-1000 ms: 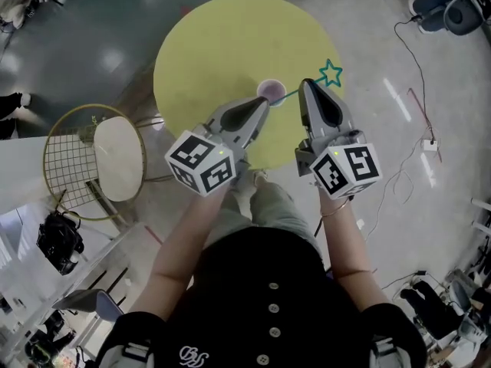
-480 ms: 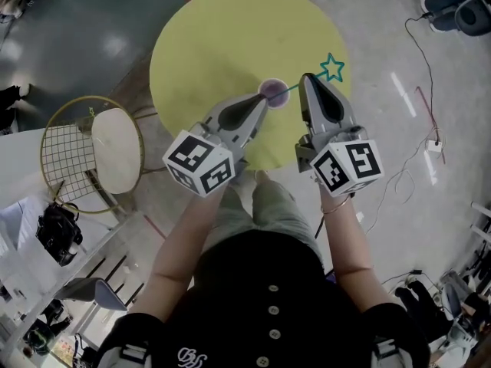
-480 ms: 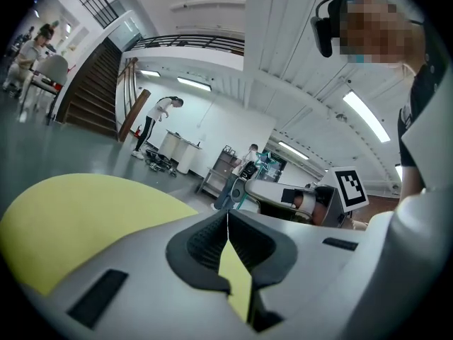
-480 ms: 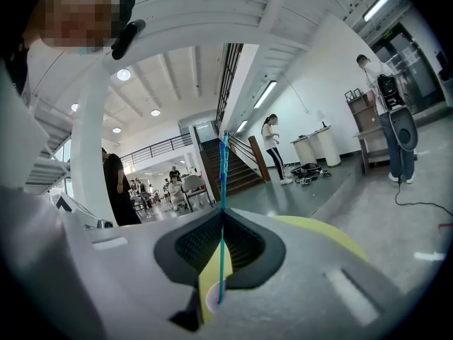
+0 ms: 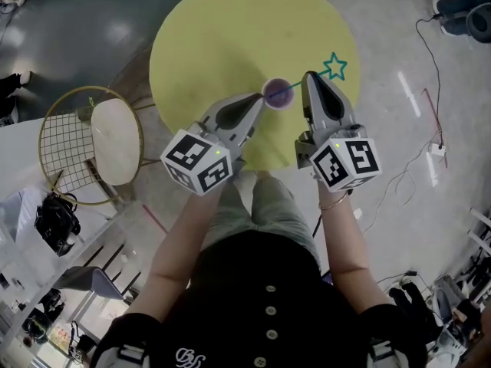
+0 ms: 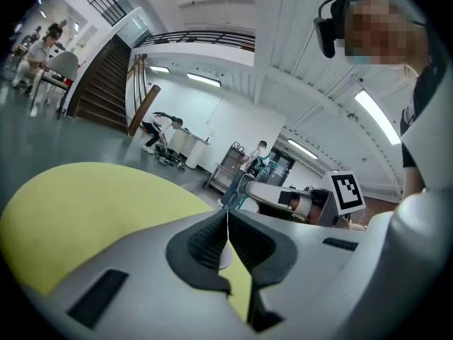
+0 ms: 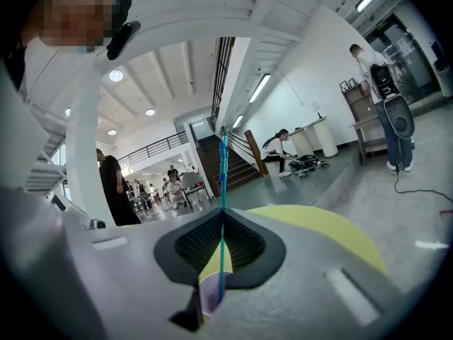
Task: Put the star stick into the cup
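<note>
A small purple cup (image 5: 278, 92) stands on the round yellow table (image 5: 222, 29). My left gripper (image 5: 261, 98) is shut, its tip at the cup's near-left rim; a pale bit of the cup (image 6: 224, 261) shows under the closed pads. My right gripper (image 5: 311, 75) is shut on the thin teal star stick (image 7: 222, 190), which runs up between its jaws. The stick slants from the star (image 5: 334, 66) on the right down to the cup's mouth. In the right gripper view its lower end sits over the purple cup (image 7: 209, 296).
A wire chair with a white cushion (image 5: 111, 140) stands left of the table. Cables (image 5: 430, 90) trail over the grey floor to the right. A black bag (image 5: 54, 221) lies at lower left. People stand and sit far off in the hall.
The stick's lower end has slid a little left, from the cup's right rim to over its mouth. Both grippers stay shut and hardly moved.
</note>
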A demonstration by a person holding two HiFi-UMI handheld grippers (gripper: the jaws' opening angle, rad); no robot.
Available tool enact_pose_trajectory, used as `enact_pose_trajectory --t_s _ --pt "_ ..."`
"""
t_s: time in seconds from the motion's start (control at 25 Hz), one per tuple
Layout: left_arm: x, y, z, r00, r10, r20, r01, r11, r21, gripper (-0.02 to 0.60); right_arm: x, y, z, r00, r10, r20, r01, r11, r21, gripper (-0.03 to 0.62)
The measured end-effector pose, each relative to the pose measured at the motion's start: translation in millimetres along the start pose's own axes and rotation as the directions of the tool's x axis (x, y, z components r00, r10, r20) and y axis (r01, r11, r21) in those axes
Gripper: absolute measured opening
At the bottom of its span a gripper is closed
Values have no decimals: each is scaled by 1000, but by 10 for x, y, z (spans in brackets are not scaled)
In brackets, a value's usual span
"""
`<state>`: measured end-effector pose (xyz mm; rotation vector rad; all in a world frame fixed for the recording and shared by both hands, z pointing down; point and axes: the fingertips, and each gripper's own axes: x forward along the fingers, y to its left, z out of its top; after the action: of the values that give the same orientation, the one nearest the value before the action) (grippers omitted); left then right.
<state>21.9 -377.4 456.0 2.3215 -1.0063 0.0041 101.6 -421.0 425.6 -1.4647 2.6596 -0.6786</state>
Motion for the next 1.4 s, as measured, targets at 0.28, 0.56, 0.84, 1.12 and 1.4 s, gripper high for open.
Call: enact_pose_trajectory --t_s 0.28,0.56,0.84,1.12,1.4 --pt "83 36 -126 999 -1 -33 0 1000 -14 12 70 -63 -94 1000 1 -26 -1 1000 3 9" --pt "173 31 -184 998 -2 -55 0 1000 -28 12 101 -133 -168 999 -6 -41 7 1000 24 9" --pt "203 79 -193 998 -1 -62 -1 1000 -29 12 110 -171 -194 1000 1 -23 0 999 36 9" --pt "187 98 -199 998 8 -61 -10 999 -41 12 108 -160 -207 999 28 -15 -28 999 44 9" --pt "232 58 -257 998 6 -68 -8 999 -39 12 51 -229 -228 999 38 -4 -38 998 51 9"
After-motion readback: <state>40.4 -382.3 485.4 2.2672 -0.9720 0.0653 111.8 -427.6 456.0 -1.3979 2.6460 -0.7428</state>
